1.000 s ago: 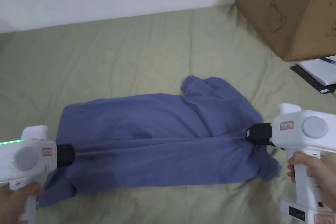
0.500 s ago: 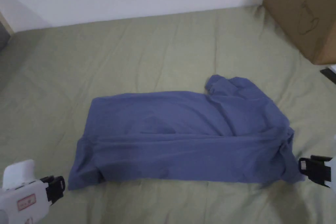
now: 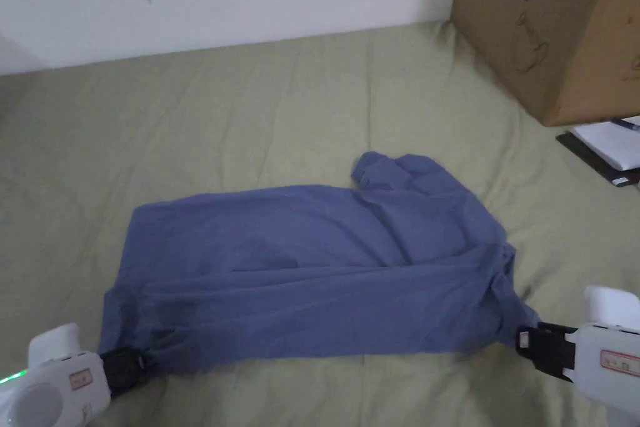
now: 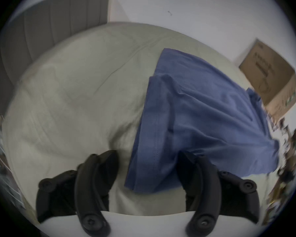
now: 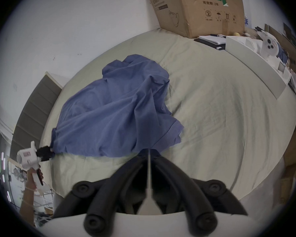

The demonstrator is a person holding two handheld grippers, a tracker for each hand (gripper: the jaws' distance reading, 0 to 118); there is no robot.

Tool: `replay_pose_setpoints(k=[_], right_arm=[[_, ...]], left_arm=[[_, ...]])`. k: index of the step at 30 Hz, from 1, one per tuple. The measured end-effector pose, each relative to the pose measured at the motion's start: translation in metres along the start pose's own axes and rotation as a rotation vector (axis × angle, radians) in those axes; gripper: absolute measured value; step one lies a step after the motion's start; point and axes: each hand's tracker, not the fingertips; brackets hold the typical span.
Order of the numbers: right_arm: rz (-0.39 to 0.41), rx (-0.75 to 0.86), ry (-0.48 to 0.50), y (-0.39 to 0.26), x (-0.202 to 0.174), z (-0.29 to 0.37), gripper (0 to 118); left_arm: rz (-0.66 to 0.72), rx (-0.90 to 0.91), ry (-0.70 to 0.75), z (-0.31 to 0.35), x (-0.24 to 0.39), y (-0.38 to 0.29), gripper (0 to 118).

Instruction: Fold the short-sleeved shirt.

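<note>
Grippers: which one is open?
The left gripper: its jaws stand wide apart around the shirt corner; the right gripper has its jaws together at the other end.

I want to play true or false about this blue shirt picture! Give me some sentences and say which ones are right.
The shirt is blue. True.
The left tool has its jaws wide open. True.
The shirt hangs in the air. False: it lies on the green sheet.
The cardboard box sits on the shirt. False: it stands apart from it, by the wall.
</note>
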Motion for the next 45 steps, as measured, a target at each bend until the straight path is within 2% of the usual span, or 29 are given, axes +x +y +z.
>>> replay_pose_setpoints(k=[1,2,3,4,7,11,12,13,14,17,19,22,26,29,30,31,32,34,35,36,38,40,43,44,45], right_arm=[[-0.006,-0.005,0.002,0.004,-0.001,-0.004,78],[-0.013,-0.018,0.004,0.009,-0.002,-0.009,102],[-0.018,-0.021,0.001,0.012,-0.003,-0.014,108],[-0.025,-0.018,0.0,0.016,-0.005,-0.02,108],[-0.05,-0.005,-0.007,0.028,-0.009,-0.04,106],[-0.142,-0.143,-0.066,0.035,-0.01,-0.075,76],[-0.17,-0.143,-0.071,0.031,-0.011,-0.079,47],[-0.169,-0.131,-0.062,0.026,-0.013,-0.081,26],[-0.169,-0.125,-0.039,0.024,-0.014,-0.08,17],[-0.11,-0.126,-0.031,0.028,-0.013,-0.067,9],[-0.074,-0.119,-0.013,0.031,-0.012,-0.053,8],[0.028,-0.102,-0.023,0.032,-0.014,-0.025,8],[0.062,-0.12,-0.017,0.017,-0.007,0.008,8],[0.111,-0.185,-0.07,-0.015,0.0,0.005,9],[0.127,-0.202,-0.082,-0.025,0.003,0.001,9],[0.114,-0.213,-0.077,-0.037,0.008,-0.006,16],[0.098,-0.225,-0.078,-0.046,0.011,-0.012,39],[0.077,-0.192,-0.065,-0.051,0.011,-0.009,66],[0.074,-0.176,-0.038,-0.046,0.007,-0.003,92],[0.081,-0.187,-0.053,-0.041,0.005,-0.001,99],[0.149,-0.164,-0.105,-0.031,-0.002,0.008,93],[0.204,-0.111,-0.116,-0.02,-0.008,0.021,94],[0.217,-0.046,-0.075,-0.003,-0.015,0.041,90],[0.204,-0.018,-0.043,0.003,-0.018,0.048,73],[0.197,-0.001,-0.031,0.007,-0.021,0.05,53]], left_arm=[[-0.027,0.008,0.005,0.005,0.003,0.002,28],[-0.056,0.018,0.04,0.008,0.004,0.005,6],[-0.072,0.025,0.036,0.01,0.004,0.006,5],[-0.052,0.008,-0.01,0.011,0.003,0.01,5],[-0.053,0.001,-0.003,0.016,0.005,0.015,5],[-0.069,0.025,-0.02,0.028,0.005,0.02,5],[-0.068,0.028,-0.029,0.032,0.003,0.021,5],[-0.063,0.027,-0.048,0.035,0.0,0.022,5],[-0.055,0.029,-0.062,0.039,-0.003,0.023,5],[-0.04,0.035,-0.091,0.053,-0.011,0.022,5],[-0.044,0.036,-0.101,0.063,-0.013,0.018,5],[-0.078,0.025,-0.101,0.078,-0.016,0.005,5],[-0.091,-0.004,-0.099,0.102,-0.023,-0.031,5],[-0.074,-0.062,-0.1,0.1,-0.032,-0.065,5],[-0.079,-0.086,-0.093,0.097,-0.032,-0.075,6],[-0.067,-0.096,-0.098,0.092,-0.035,-0.086,16],[-0.046,-0.106,-0.086,0.086,-0.037,-0.092,40],[0.02,-0.087,-0.102,0.085,-0.039,-0.095,49],[0.059,-0.066,-0.116,0.09,-0.041,-0.09,60],[0.087,-0.075,-0.107,0.094,-0.041,-0.084,71],[0.105,-0.031,-0.092,0.105,-0.038,-0.07,87],[0.079,0.07,-0.072,0.124,-0.031,-0.055,88],[0.049,0.214,-0.042,0.146,-0.015,-0.034,88],[0.037,0.24,-0.062,0.149,-0.009,-0.027,86],[0.024,0.249,-0.075,0.149,-0.003,-0.021,78]])
